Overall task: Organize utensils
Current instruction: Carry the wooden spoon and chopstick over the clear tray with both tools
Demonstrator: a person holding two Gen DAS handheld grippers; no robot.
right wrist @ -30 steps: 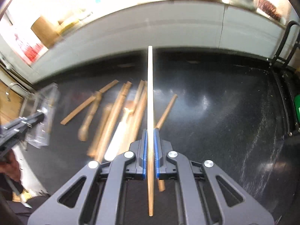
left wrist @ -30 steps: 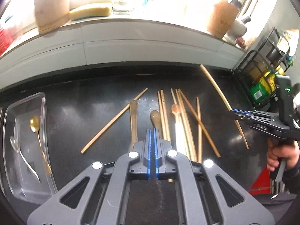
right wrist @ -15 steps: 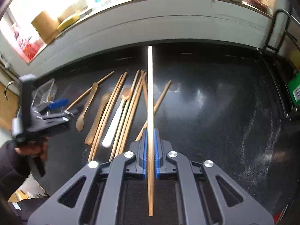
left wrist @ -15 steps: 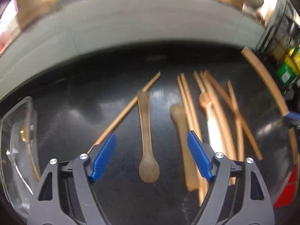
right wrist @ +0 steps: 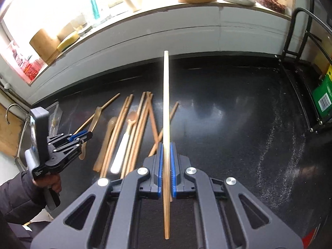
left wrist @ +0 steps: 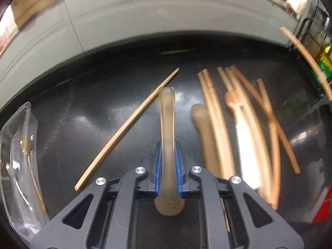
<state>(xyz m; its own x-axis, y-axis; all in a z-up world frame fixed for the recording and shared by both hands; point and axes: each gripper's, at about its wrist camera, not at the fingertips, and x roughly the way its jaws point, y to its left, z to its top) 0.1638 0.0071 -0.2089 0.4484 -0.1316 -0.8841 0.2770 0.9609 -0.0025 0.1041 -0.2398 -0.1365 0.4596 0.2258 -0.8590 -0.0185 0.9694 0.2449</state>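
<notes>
My left gripper (left wrist: 168, 151) points down at the black counter (left wrist: 103, 95), its jaws closing, blue pads against the handle of a pale wooden spoon (left wrist: 166, 112) whose bowl lies beneath the gripper. A loose chopstick (left wrist: 128, 126) lies slanted to its left. Right of it lie a second wooden spoon (left wrist: 202, 128), a white-handled spoon (left wrist: 247, 145) and several chopsticks (left wrist: 215, 124). My right gripper (right wrist: 166, 151) is shut on one long chopstick (right wrist: 166, 95), held above the counter and pointing at the wall. In the right wrist view the left gripper (right wrist: 83, 134) sits low over the pile (right wrist: 132, 128).
A clear plastic tray (left wrist: 18, 166) with metal spoons sits at the counter's left end. A black wire rack (right wrist: 300, 41) with a green box (right wrist: 323, 97) stands at the right. A white ledge (right wrist: 186, 27) with jars runs along the back. A hand (right wrist: 49, 183) holds the left gripper.
The left gripper dropped toward the counter, opened wide over the pale wooden spoon, then closed on its handle. The right gripper kept hold of its chopstick and barely shifted.
</notes>
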